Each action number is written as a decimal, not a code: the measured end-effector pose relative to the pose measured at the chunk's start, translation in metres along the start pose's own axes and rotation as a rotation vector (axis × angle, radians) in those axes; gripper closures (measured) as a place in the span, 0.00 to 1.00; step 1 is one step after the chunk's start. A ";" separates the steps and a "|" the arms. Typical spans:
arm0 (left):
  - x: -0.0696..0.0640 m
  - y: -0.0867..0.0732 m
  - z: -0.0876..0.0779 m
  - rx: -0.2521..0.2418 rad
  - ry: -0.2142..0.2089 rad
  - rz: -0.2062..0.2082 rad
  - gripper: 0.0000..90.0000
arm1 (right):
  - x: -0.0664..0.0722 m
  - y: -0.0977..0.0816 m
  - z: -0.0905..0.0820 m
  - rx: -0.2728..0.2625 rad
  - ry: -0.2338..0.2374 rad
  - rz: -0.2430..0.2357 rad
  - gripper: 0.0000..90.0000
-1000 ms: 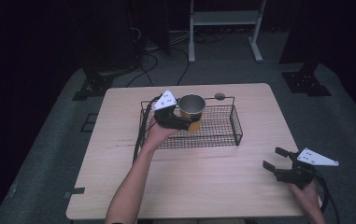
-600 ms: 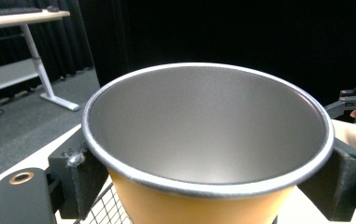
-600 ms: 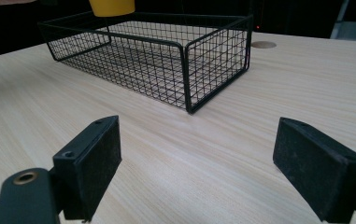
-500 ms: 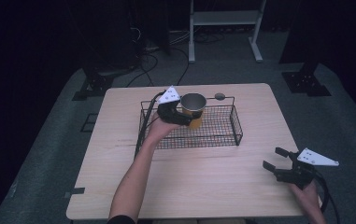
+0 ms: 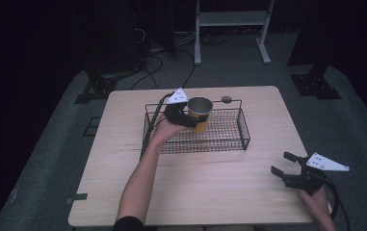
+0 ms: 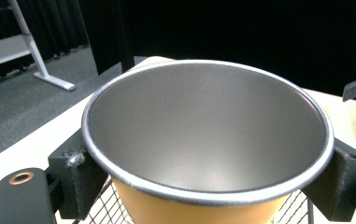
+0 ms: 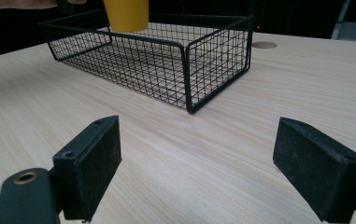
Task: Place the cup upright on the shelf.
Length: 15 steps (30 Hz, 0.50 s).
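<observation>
Left gripper (image 5: 187, 117) clamped on a yellow cup (image 5: 199, 114) just below the rim, one black jaw pressed to each side of the wall, as seen in the left gripper view where the metal-lined cup mouth (image 6: 208, 130) sits between the two pads. Cup held upright over the left half of the black wire basket (image 5: 241, 130), its base raised above the mesh floor to judge from the right gripper view, where the yellow body (image 7: 126, 14) hangs over the basket's far wall; whether anything touches underneath not clear. Right gripper (image 5: 287, 169) resting low near the table's right front corner, jaws spread wide with nothing between them, well apart from the basket. Wooden table (image 5: 219, 192) otherwise bare apart from a small round grey fitting (image 5: 226, 99) beside the basket's far rail. Cup probably light and stiff: thin metal liner, smooth tapered side, empty inside. Taper likely to let it slip downward out of a loose pinch, so a hold high up under the rolled rim looks safest, the lip serving as a stop. Smooth wall likely slippery against flat pads; firm, square pressure across the widest part advisable. Little fragility expected, though a drop onto the wire could dent the rim or tip the cup.
</observation>
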State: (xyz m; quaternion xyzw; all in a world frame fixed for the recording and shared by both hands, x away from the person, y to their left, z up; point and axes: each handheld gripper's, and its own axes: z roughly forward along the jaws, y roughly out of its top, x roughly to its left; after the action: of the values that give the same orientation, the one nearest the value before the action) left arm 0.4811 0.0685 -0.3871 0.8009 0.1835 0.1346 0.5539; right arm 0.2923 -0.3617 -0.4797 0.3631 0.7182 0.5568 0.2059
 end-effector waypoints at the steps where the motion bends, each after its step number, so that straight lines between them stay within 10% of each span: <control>1: 0.001 -0.001 0.002 0.006 -0.002 0.000 0.14 | 0.000 0.000 0.000 0.001 0.000 0.000 0.16; 15: 0.005 -0.013 0.016 0.077 0.029 0.012 0.13 | 0.000 0.000 0.000 0.000 0.000 -0.001 0.16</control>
State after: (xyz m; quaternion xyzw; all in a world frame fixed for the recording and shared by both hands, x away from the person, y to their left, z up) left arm 0.4899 0.0615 -0.4047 0.8207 0.1916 0.1424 0.5192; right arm 0.2924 -0.3617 -0.4797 0.3628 0.7183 0.5567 0.2062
